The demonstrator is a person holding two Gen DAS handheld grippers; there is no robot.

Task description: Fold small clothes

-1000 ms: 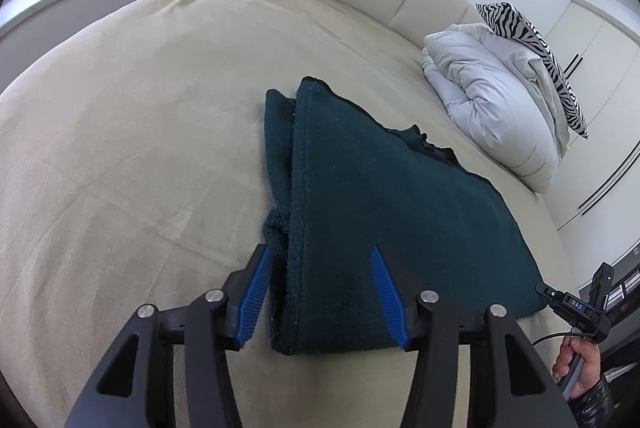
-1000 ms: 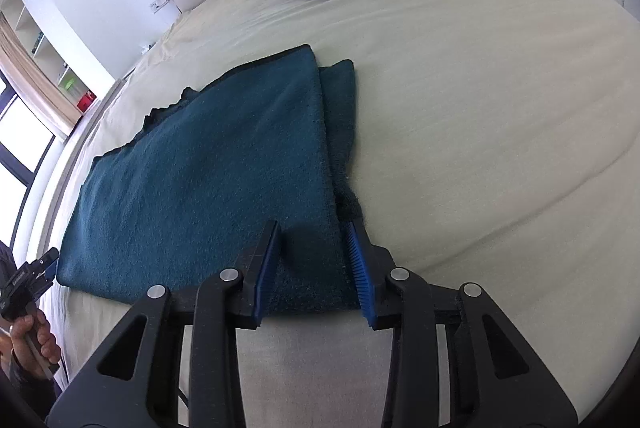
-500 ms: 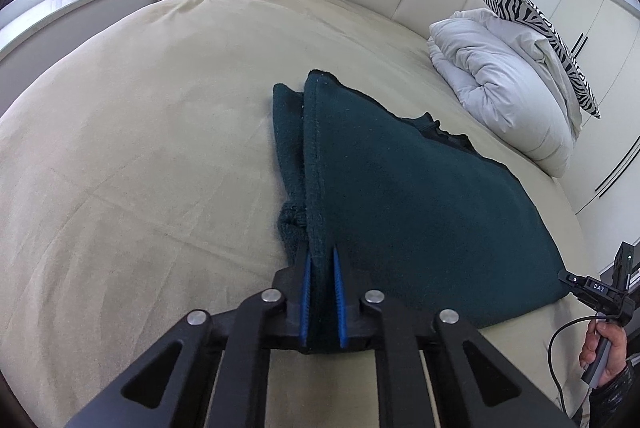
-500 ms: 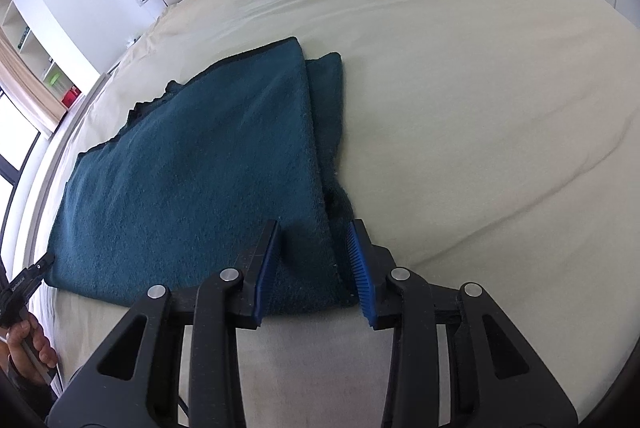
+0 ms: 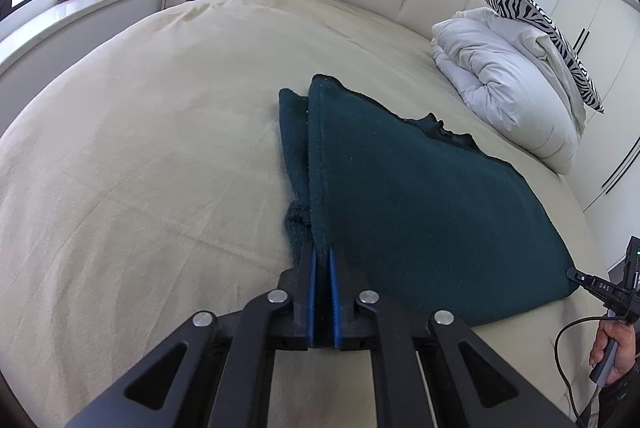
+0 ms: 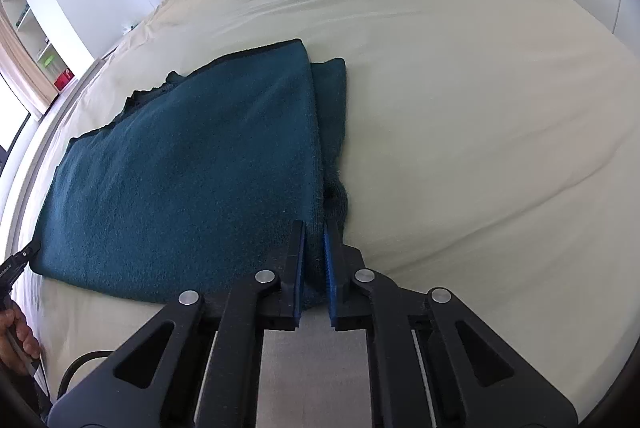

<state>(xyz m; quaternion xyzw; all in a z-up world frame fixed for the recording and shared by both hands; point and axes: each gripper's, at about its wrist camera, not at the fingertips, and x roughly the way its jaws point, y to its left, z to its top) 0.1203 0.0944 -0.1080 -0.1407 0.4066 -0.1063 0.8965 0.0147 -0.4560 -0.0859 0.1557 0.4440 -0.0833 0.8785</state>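
"Left wrist view: the left gripper (image 5: 322, 268) was wide a second ago. Now it pinches the cloth (image 5: 420, 195) edge."

"And the right gripper (image 6: 314, 248)?"

"Just squeezed in on its corner too. The cloth lies on the bed (image 5: 140, 147). Both can lift and fold, I think."

The right tongs (image 6: 313, 264) pinch the near corner of the folded dark-teal fleece garment (image 6: 192, 171) lying on the beige bed (image 6: 480, 147).
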